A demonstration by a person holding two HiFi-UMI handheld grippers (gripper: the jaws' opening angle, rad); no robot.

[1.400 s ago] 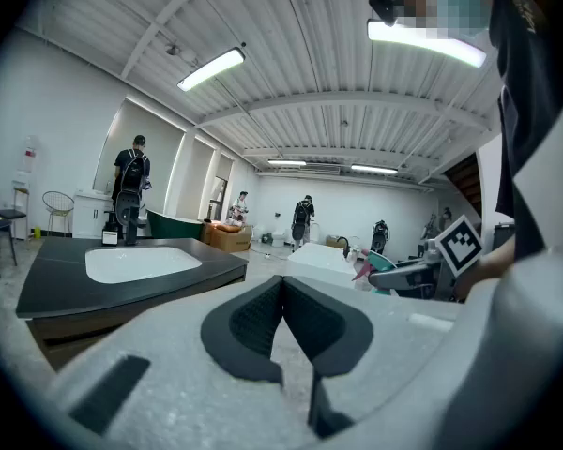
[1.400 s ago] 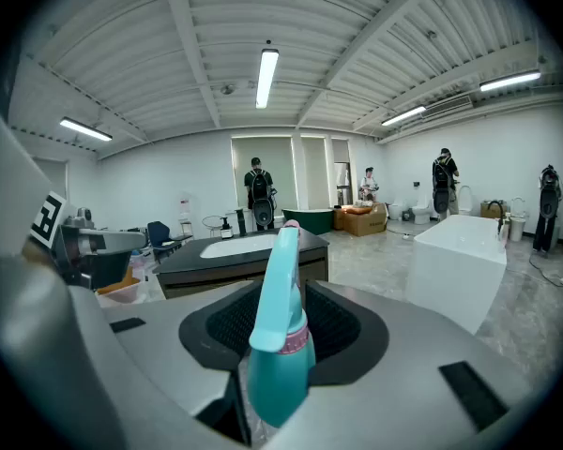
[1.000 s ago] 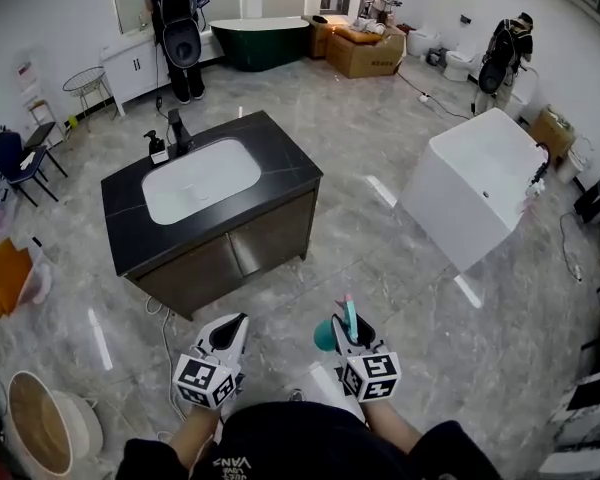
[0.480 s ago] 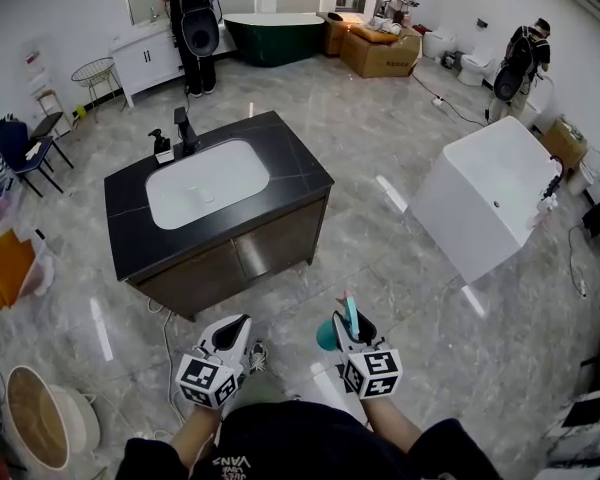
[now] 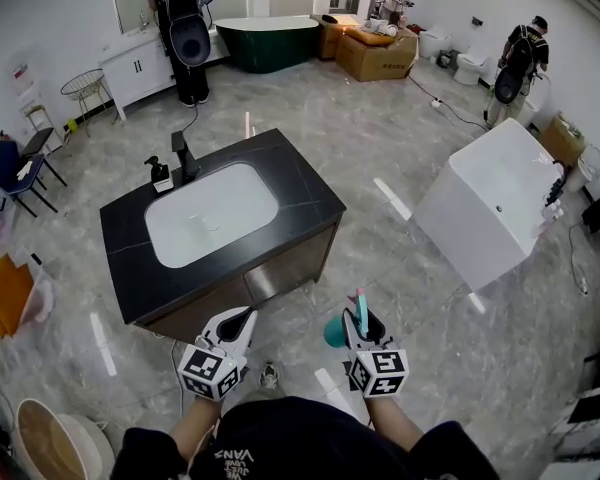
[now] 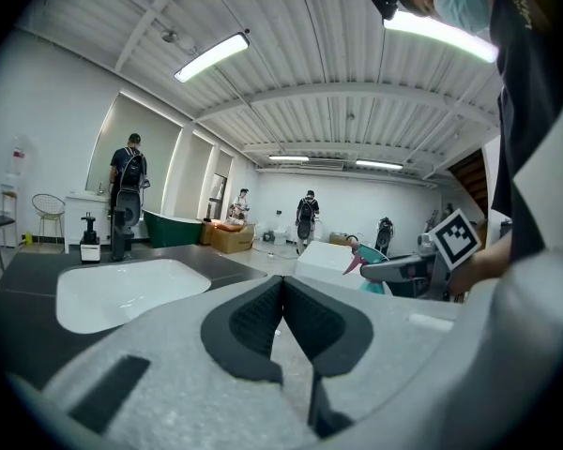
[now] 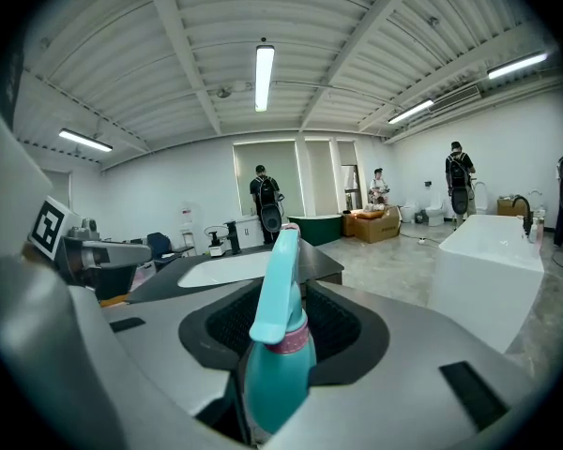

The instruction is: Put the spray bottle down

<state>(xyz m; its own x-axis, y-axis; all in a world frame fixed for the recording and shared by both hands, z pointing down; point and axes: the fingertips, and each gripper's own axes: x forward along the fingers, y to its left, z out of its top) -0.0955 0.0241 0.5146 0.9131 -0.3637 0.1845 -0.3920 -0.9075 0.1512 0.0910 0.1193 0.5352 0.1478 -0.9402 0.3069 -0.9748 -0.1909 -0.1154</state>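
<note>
A teal spray bottle (image 7: 278,345) with a pink collar stands upright between the jaws of my right gripper (image 5: 360,326), which is shut on it; its teal body (image 5: 336,332) and nozzle show in the head view too. My left gripper (image 5: 236,325) is beside it at the left, jaws shut with nothing between them (image 6: 281,312). Both grippers are in the air just short of the front edge of a dark vanity counter (image 5: 310,198) with a white basin (image 5: 210,213).
A black tap (image 5: 183,154) and a soap dispenser (image 5: 158,174) stand at the counter's back left. A white bathtub (image 5: 495,203) is on the right, a round basket (image 5: 40,448) at lower left, chairs (image 5: 10,168) at far left. People stand at the far wall.
The counter has come closer to both grippers in the head view as the person walks towards it. The bottle stays in the right gripper.
</note>
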